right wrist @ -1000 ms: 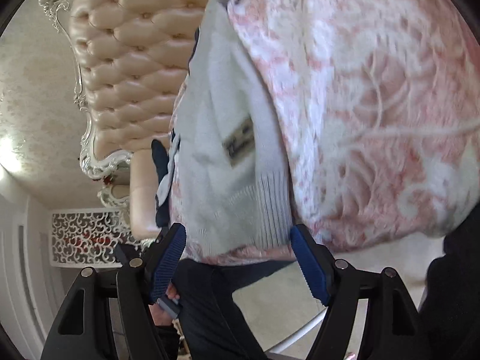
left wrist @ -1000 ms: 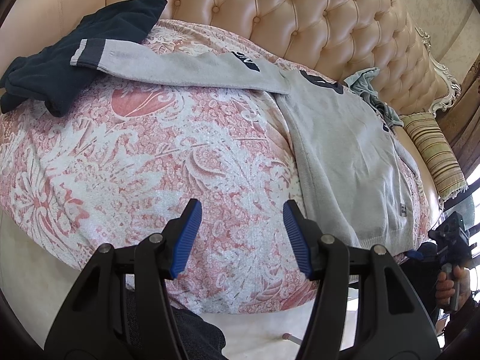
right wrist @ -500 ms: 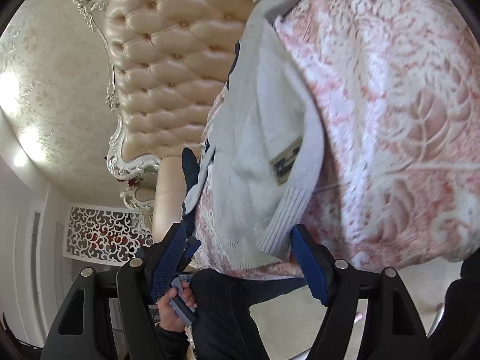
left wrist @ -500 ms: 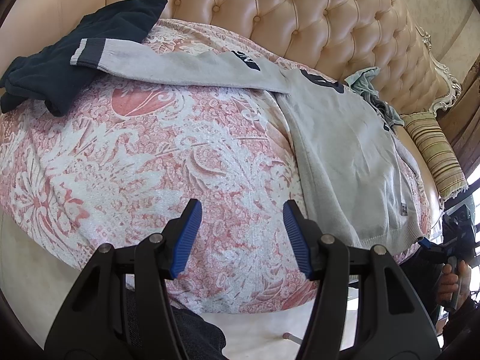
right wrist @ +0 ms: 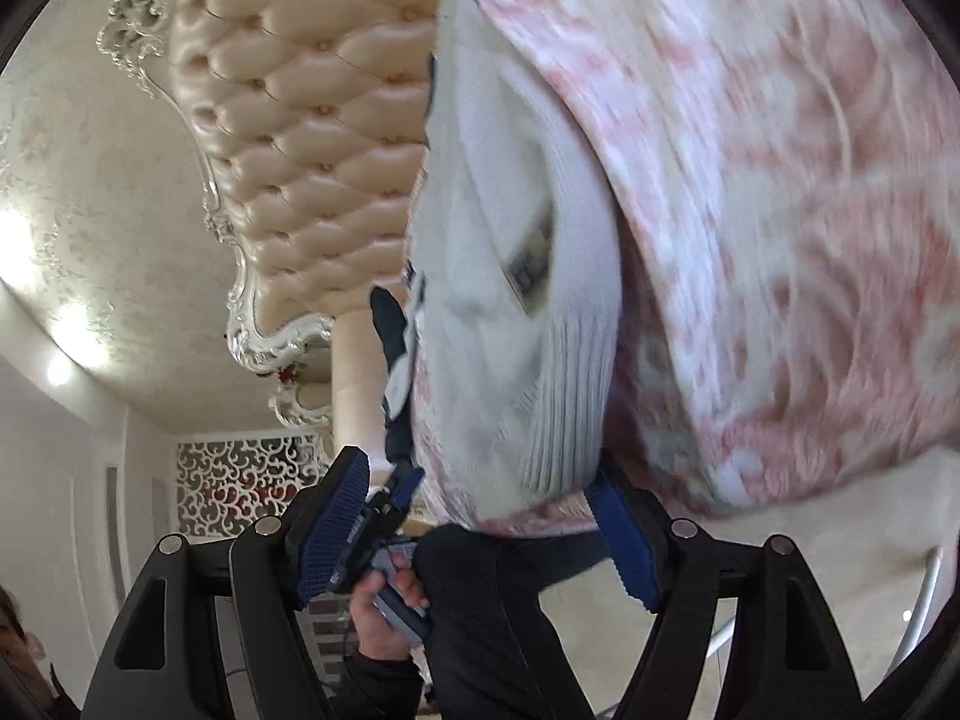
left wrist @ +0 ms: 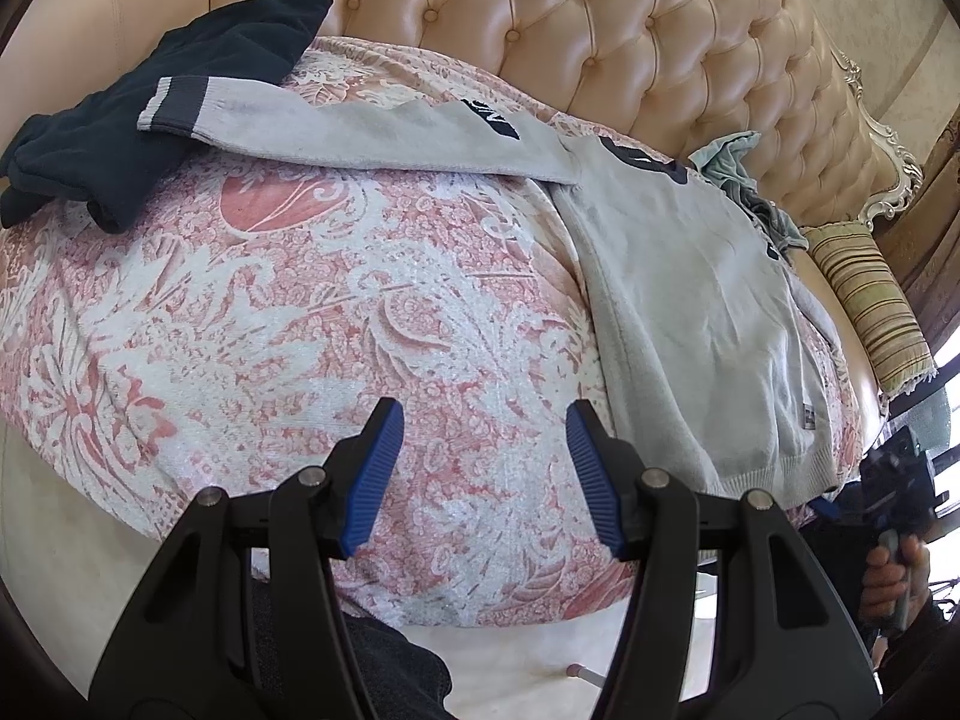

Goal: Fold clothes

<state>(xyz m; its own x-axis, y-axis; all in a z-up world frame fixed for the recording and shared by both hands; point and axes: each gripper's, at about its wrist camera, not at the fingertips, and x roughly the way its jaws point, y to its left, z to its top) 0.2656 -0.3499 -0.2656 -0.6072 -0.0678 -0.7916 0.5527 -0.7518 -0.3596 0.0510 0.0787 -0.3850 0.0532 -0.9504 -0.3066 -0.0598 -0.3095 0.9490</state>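
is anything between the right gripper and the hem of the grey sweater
Nothing visible. In the right wrist view the open right gripper sits right at the ribbed hem of the grey sweater, with no other garment or object in the gap, though the frame is blurred.

Ahead of my left gripper the jaws stand apart over bare pink floral bedspread; I see nothing on that stretch, so there is free passage straight forward. Far ahead to its left a dark navy garment lies heaped, with the grey sweater's sleeve running across behind the open patch. To its right the grey sweater covers the bed, and the tufted headboard closes off the far side. At my right gripper, the sweater's ribbed hem hangs just ahead between the spread jaws; the left gripper and a hand crowd its left side.
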